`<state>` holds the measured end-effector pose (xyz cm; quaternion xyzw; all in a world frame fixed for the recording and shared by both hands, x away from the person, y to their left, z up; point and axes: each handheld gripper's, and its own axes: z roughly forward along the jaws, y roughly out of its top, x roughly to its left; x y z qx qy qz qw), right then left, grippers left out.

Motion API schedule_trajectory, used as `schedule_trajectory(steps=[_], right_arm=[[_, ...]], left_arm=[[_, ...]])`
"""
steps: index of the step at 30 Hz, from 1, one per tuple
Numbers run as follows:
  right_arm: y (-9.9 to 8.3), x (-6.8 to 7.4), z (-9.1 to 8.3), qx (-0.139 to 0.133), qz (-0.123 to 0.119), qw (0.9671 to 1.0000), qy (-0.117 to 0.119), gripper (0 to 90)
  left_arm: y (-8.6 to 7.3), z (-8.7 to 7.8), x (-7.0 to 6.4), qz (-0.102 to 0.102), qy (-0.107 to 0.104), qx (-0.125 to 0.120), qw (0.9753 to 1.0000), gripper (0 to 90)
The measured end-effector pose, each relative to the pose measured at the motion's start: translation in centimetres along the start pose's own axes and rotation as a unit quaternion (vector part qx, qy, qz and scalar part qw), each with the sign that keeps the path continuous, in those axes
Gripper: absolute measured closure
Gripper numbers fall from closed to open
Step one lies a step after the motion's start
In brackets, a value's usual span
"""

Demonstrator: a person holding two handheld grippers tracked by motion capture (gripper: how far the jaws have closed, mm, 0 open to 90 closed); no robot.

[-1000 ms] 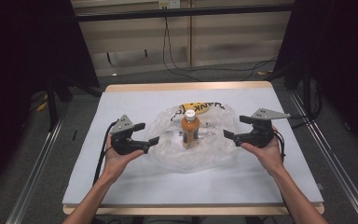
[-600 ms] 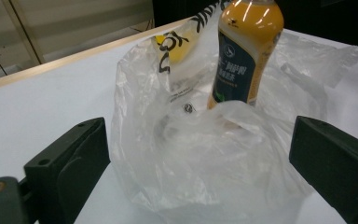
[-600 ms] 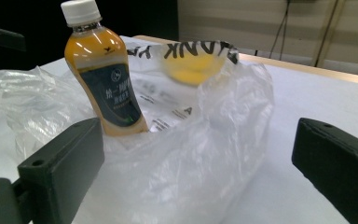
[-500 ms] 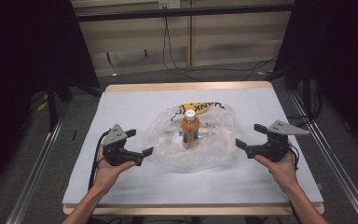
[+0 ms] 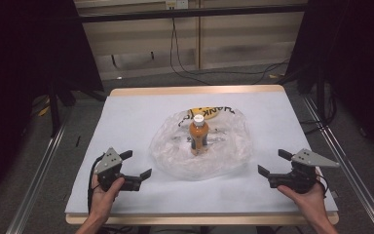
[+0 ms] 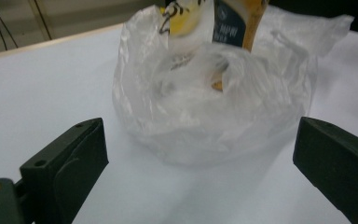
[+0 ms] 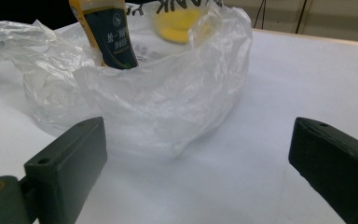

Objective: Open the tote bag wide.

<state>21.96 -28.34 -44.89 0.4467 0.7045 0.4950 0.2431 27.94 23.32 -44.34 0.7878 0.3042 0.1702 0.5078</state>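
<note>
2 grippers [image 5: 135, 166] [image 5: 275, 165] open, apart from bag [image 5: 224, 156], near table edge [image 5: 199, 218].

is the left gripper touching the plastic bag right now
Apart. In the high view the left gripper sits short of the plastic bag, with bare white table between them; its jaws stand open.

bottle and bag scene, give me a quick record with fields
bottle: orange drink bottle, white cap, upright inside the bag
bag: clear plastic bag, crumpled and open around the bottle, mid-table
left gripper: left gripper open, apart from the bag, near left
right gripper: right gripper open, apart from the bag, near right
surface: white table
</note>
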Motion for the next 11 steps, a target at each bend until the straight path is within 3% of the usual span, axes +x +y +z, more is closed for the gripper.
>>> schedule_trajectory(steps=[3,4,5,7,11], right_arm=[[-0.5,0.0,-0.6,-0.005,0.011,0.9999,-0.004,4.3],[-0.6,-0.1,-1.0,-0.012,0.010,0.9998,-0.008,4.4],[-0.7,-0.1,-1.8,-0.030,0.027,0.9991,-0.016,3.6],[-0.6,0.1,-2.3,-0.040,0.013,0.9988,-0.027,3.9],[-0.5,0.1,-2.4,-0.045,0.012,0.9985,-0.027,4.7]], left_arm=[[-0.5,-0.3,-0.3,-0.007,0.006,-0.002,1.0000,2.9],[-0.6,-0.6,-0.4,-0.012,0.008,-0.004,0.9999,2.8],[-0.7,-0.7,-0.4,-0.012,0.011,-0.008,0.9998,2.8],[-0.9,-0.8,-0.2,-0.020,0.009,-0.007,0.9997,2.8],[-1.3,-1.1,0.0,-0.021,0.010,-0.006,0.9997,2.8]])
